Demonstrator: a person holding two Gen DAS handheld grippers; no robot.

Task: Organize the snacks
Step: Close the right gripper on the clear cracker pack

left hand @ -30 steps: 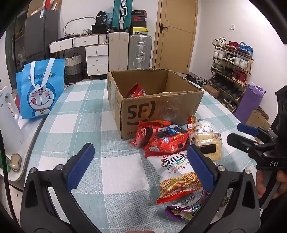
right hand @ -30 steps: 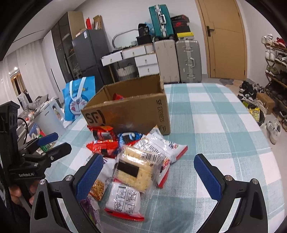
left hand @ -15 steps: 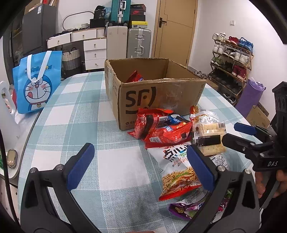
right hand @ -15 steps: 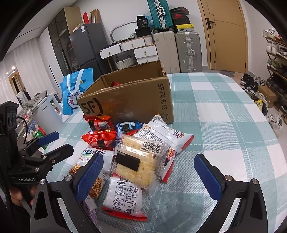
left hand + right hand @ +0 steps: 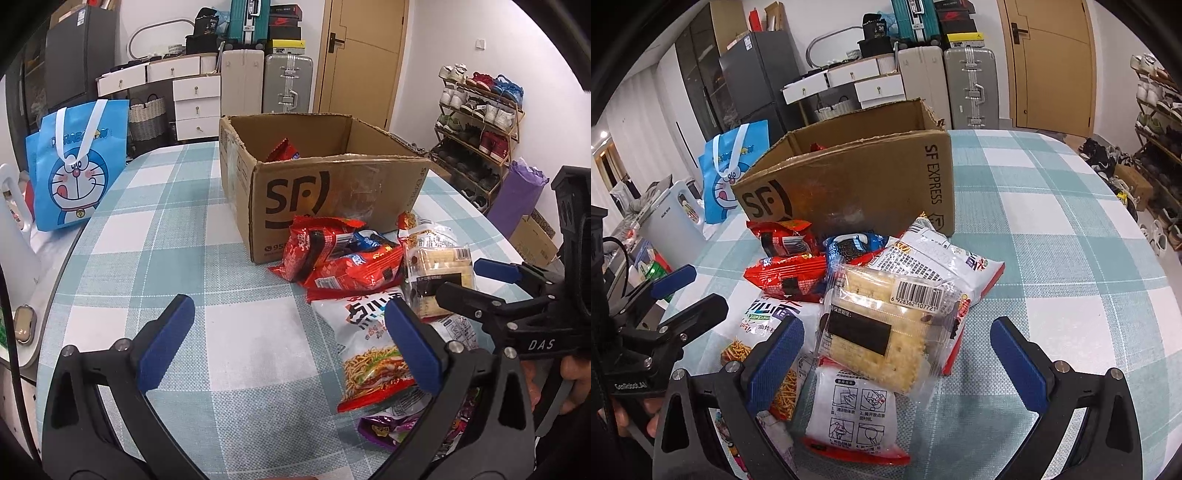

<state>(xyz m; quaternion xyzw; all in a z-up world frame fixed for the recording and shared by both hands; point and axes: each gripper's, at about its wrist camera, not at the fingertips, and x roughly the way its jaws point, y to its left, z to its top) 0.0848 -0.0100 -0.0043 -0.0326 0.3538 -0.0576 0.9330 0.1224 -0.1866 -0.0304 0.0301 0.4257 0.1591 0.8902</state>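
A: We have both grippers over the checked surface (image 5: 155,229). Left gripper (image 5: 288,339) released, nothing between the pads, bare cloth under it. Its right pad sits over the noodle snack bag (image 5: 369,343).

B: Right gripper (image 5: 897,354) also spread wide, holding nothing. We see the cracker pack (image 5: 882,328) lying between its fingers, on top of the pile (no contact that we can make out).

A: Pile is just in front of the cardboard box (image 5: 332,199), some packs touching its front wall. Red bags (image 5: 347,266) nearest the box, white packet (image 5: 853,410) at the near edge, purple pack (image 5: 384,428) half hidden under the noodle bag.

B: Box is open on top. We see one red packet (image 5: 284,150) already inside, poking above the rim.

A: Blue cartoon bag (image 5: 74,170) stands at the surface's left edge, well apart from the snacks.
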